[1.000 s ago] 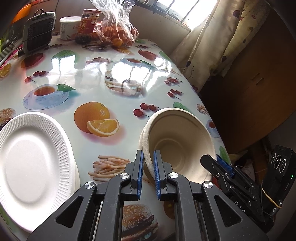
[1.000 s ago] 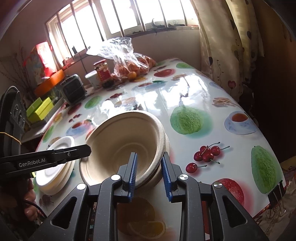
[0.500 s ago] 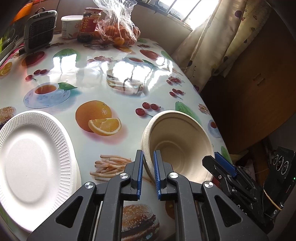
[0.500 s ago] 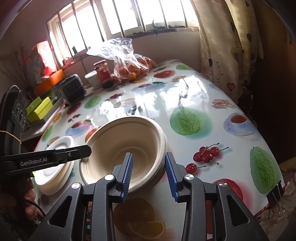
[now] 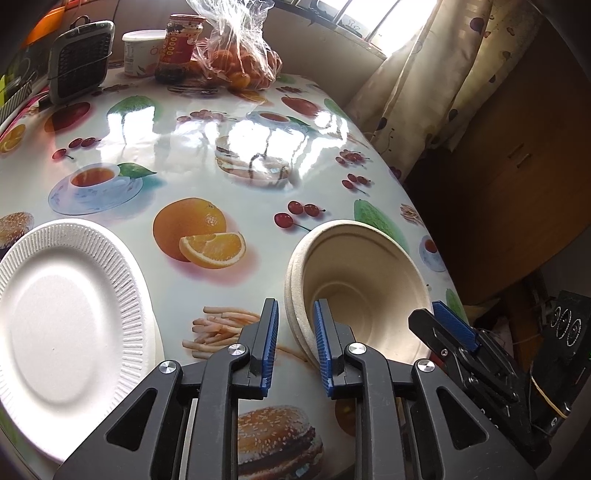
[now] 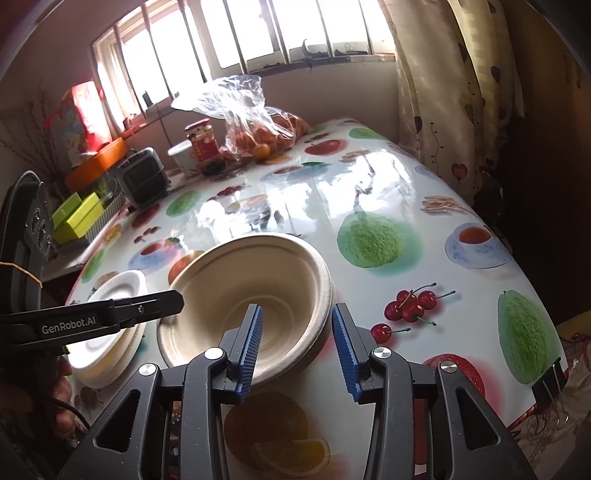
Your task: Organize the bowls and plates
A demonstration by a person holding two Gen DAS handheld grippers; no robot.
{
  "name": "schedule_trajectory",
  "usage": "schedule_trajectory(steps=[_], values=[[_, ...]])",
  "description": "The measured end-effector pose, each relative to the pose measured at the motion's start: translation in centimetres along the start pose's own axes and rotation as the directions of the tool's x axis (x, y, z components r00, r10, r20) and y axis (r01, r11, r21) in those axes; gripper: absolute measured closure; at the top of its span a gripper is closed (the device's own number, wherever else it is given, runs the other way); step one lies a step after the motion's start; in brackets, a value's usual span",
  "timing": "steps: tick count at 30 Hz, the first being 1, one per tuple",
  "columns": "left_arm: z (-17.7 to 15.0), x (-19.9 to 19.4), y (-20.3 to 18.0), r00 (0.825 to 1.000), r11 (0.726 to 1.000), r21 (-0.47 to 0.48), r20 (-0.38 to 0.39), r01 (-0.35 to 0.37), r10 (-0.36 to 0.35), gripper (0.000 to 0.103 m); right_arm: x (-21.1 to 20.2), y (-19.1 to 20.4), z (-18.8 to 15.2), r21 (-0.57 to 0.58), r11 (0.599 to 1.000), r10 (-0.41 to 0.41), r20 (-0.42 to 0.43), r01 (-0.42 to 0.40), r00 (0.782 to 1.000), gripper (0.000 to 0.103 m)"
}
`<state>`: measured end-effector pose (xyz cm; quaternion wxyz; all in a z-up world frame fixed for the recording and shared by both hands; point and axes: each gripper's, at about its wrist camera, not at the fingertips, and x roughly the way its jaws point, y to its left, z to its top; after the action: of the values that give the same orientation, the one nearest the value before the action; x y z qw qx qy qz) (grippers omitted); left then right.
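Where left view ends, window shows.

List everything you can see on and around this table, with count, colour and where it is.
bowls: nested stack, exact count unclear, beige, near table edge
plates: small stack, white, beside the bowls
tablecloth: one, glossy white with fruit and food prints, covering the table
bag of oranges: one, clear plastic, far end by the window
jar: one, red label, beside the bag
tub: one, white, next to the jar
small fan-like appliance: one, grey, far corner
curtain: one, cream patterned, by the window
left claw: black, blue pads, just opening, astride the bowl rim
right claw: same, just opening, astride the rim opposite
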<state>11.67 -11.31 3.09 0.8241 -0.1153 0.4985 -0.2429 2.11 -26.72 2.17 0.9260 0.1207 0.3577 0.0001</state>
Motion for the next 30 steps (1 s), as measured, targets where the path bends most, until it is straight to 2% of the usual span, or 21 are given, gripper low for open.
schedule_trajectory(steps=[1,3,7,9,15,22,30], values=[[0.0,0.0,0.0,1.000,1.000,0.001,0.000,-0.001,0.001,0.075,0.0,-0.1,0.0,0.001,1.000,0.003,0.000,-0.003,1.000,0.059],[0.0,0.0,0.1,1.000,1.000,0.000,0.004,0.000,0.000,0.062,0.0,-0.2,0.0,0.001,1.000,0.009,0.002,-0.009,1.000,0.057],[-0.1,-0.2,0.1,0.999,1.000,0.007,0.013,-0.029,0.029,0.057,-0.2,-0.2,0.1,0.004,1.000,0.020,0.011,-0.021,1.000,0.049],[-0.1,-0.2,0.0,0.999,0.999,0.018,0.018,-0.046,0.046,0.054,-0.3,-0.2,0.1,0.004,1.000,0.020,0.018,-0.020,1.000,0.048],[-0.4,-0.5,-0.1,0.995,0.994,0.068,0.033,-0.091,0.089,0.054,-0.4,-1.3,0.5,0.011,1.000,0.015,0.020,-0.016,1.000,0.048],[-1.0,-0.8,-0.2,0.993,0.989,0.100,0.048,-0.109,0.104,0.054,0.1,-2.6,1.0,0.039,0.998,0.054,-0.012,-0.053,0.998,0.048],[-1.3,-0.5,-0.6,0.997,0.991,0.106,0.031,-0.076,0.074,0.054,0.6,-3.0,1.0,0.030,0.997,0.066,-0.031,-0.065,0.997,0.048]])
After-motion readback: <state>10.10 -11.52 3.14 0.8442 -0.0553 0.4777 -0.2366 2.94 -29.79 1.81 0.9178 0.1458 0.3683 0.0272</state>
